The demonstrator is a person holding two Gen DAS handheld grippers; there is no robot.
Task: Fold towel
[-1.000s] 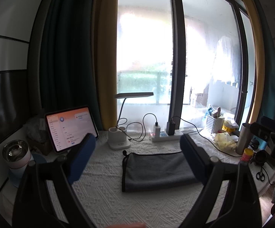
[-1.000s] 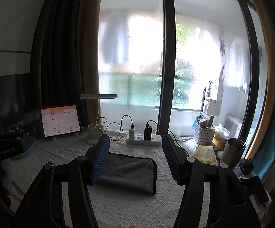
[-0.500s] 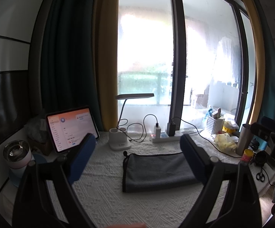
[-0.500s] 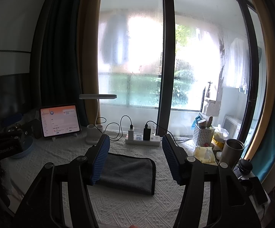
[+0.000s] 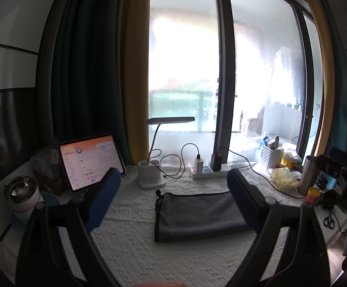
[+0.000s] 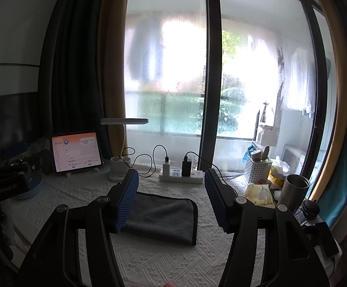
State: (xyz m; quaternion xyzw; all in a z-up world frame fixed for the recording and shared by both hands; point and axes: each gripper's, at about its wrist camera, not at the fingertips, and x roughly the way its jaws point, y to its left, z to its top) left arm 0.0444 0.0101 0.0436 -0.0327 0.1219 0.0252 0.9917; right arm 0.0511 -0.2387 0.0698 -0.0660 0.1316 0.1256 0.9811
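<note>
Left wrist view shows the folded grey towel [image 5: 197,214] flat on the white tablecloth [image 5: 130,246], long axis crosswise, ahead of both the left gripper [image 5: 173,203] and right gripper [image 6: 171,201], their fingers spread apart, empty, neither clearly nearer.

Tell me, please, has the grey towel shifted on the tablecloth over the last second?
No. The towel lies flat in the same spot before the power strip in both views.
</note>
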